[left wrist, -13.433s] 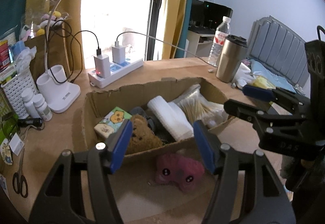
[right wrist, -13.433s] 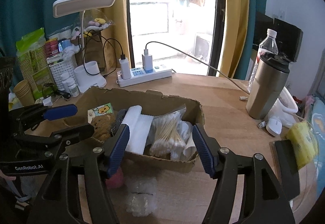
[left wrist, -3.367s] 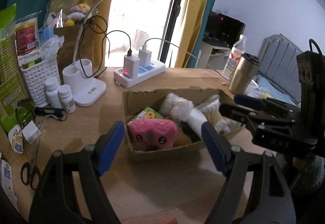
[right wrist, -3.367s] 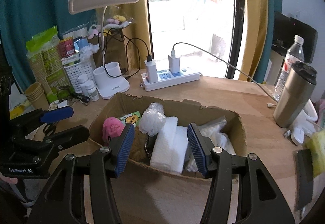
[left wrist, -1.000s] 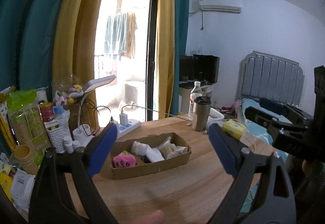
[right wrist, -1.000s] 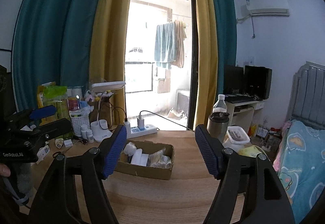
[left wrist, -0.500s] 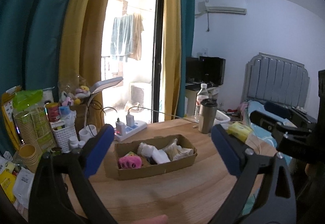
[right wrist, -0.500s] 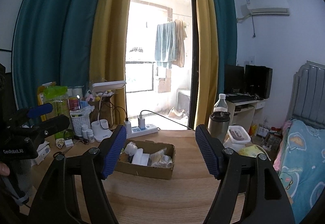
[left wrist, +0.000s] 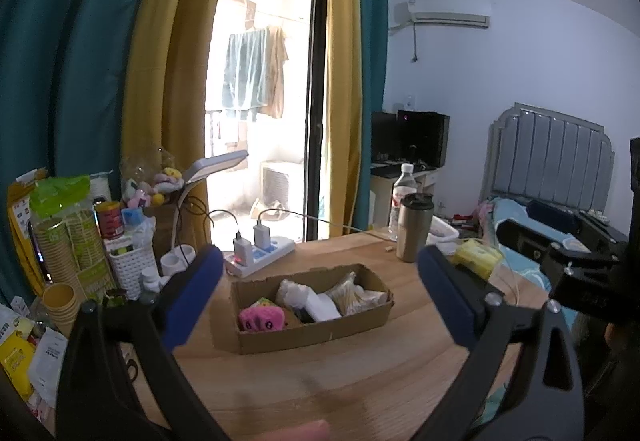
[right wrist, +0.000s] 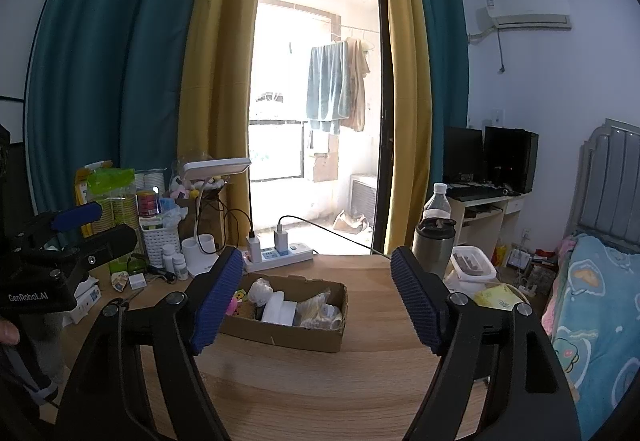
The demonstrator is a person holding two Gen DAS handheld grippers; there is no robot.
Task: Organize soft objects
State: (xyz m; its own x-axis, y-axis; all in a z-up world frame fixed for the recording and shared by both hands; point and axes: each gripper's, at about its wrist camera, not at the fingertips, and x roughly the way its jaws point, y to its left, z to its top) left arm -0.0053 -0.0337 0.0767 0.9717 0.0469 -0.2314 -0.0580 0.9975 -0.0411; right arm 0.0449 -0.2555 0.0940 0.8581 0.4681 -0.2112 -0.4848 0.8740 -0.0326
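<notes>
A cardboard box (left wrist: 320,333) sits on the wooden table and also shows in the right wrist view (right wrist: 280,333). In it lie a pink plush toy (left wrist: 261,319), a white rolled cloth (left wrist: 316,305), a bag of cotton swabs (left wrist: 350,295) and a crumpled white plastic bag (right wrist: 259,287). My left gripper (left wrist: 318,289) is open and empty, held high and well back from the box. My right gripper (right wrist: 316,293) is open and empty, also far back and above the box.
A steel tumbler (left wrist: 414,227) and a water bottle (left wrist: 403,189) stand right of the box. A power strip with chargers (left wrist: 260,251), a desk lamp (right wrist: 216,169), a white basket (left wrist: 130,267), paper cups (left wrist: 60,295) and scissors (left wrist: 130,365) crowd the left. A bed (right wrist: 592,301) lies to the right.
Both grippers have drawn slightly nearer the box over the last second after pulling far back and up. Before that, the pink plush and the plastic bag went from the table into the box.
</notes>
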